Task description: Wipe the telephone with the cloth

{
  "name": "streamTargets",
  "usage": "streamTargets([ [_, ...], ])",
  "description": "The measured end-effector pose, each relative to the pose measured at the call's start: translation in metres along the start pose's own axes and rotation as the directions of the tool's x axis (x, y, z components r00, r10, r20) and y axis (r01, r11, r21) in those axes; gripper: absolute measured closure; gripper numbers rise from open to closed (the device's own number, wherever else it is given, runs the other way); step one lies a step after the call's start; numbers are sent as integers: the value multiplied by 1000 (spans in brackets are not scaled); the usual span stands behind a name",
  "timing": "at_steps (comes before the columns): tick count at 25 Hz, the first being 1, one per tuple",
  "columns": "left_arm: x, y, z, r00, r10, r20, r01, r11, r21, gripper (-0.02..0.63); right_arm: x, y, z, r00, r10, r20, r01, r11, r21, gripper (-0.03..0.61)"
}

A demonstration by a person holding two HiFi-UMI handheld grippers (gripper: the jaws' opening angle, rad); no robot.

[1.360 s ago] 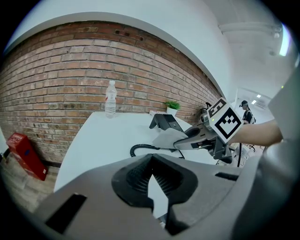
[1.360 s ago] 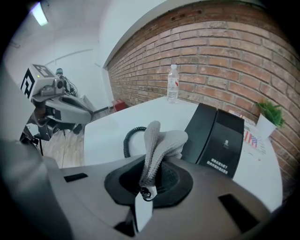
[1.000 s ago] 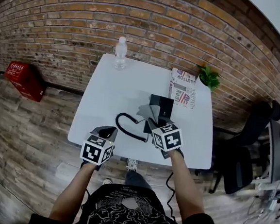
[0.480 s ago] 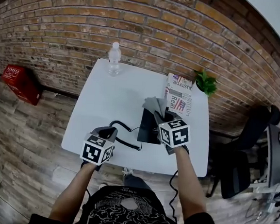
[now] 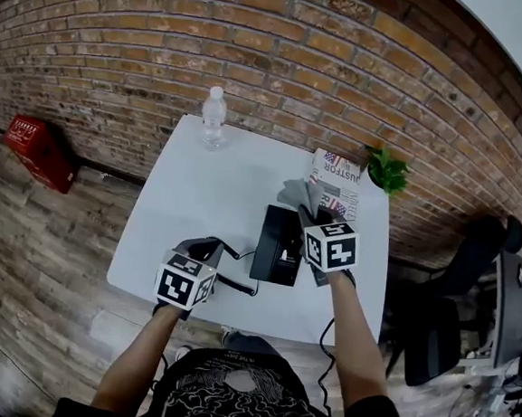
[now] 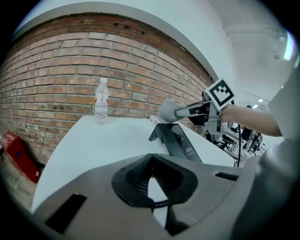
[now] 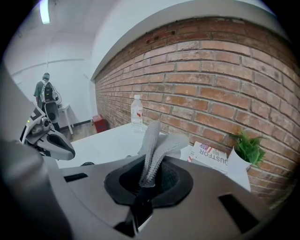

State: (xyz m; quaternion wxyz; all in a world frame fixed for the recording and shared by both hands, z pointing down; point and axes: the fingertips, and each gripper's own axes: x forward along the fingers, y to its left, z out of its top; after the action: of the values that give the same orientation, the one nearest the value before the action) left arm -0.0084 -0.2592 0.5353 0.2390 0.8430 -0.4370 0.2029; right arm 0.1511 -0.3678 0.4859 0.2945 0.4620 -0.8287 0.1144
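Telephone [image 5: 278, 244]: a black desk set lying right of centre on a white table [image 5: 199, 193], its far end raised. It sits a little back from the near edge.
Near edge: the person stands at it with both forearms reaching over. A strip of bare tabletop lies between the edge and the set.
Left gripper [image 6: 151, 174]: low over the near left part of the table, left of the telephone and apart from it. The jaw tips meet, with a strand of the coiled cord [image 5: 239, 286] caught in the small gap behind them.
Right gripper [image 7: 148, 180]: raised along the telephone's right side, jaws clamped on a grey cloth [image 5: 299, 194].
Cloth: stands out of the jaws in folds over the telephone's far end. Whether it touches the set cannot be told.
Open room: the left half of the table is bare as far as a water bottle [image 5: 214, 117], upright near the far edge.
Far right corner: a folded newspaper [image 5: 340, 176] just beyond the telephone, with a small green plant [image 5: 386, 168] beside it.
Room: a brick wall [image 5: 256, 57] close behind the table and a wood-plank floor [image 5: 48, 257]. A red box [image 5: 36, 148] is on the floor to the left, a dark office chair [image 5: 459, 284] to the right.
Change: a second ago the cloth lay against the telephone's left side. It is now at the far end, and the right gripper has gone with it. The left gripper has kept its place.
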Motion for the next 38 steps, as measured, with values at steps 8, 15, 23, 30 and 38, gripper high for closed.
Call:
streamTargets([
  [8, 12, 8, 4, 1000, 13, -2, -13, 1000, -26, 607, 23, 6, -8, 994, 76, -74, -78, 997, -27, 568],
  [15, 12, 20, -2, 999, 34, -9, -35, 998, -50, 607, 36, 19, -14, 980, 155, -126, -158, 987, -10, 568],
  [23, 7, 30, -2, 998, 55, -6, -55, 996, -63, 607, 47, 30, -8, 972, 190, -138, -195, 981, -23, 568],
  [30, 3, 41, -6, 997, 77, -7, -77, 994, -79, 607, 56, 40, -2, 967, 215, -140, -223, 974, -43, 568],
  [38, -6, 51, -10, 995, 103, -4, -103, 990, -92, 607, 63, 53, 3, 963, 235, -129, -243, 969, -48, 568],
])
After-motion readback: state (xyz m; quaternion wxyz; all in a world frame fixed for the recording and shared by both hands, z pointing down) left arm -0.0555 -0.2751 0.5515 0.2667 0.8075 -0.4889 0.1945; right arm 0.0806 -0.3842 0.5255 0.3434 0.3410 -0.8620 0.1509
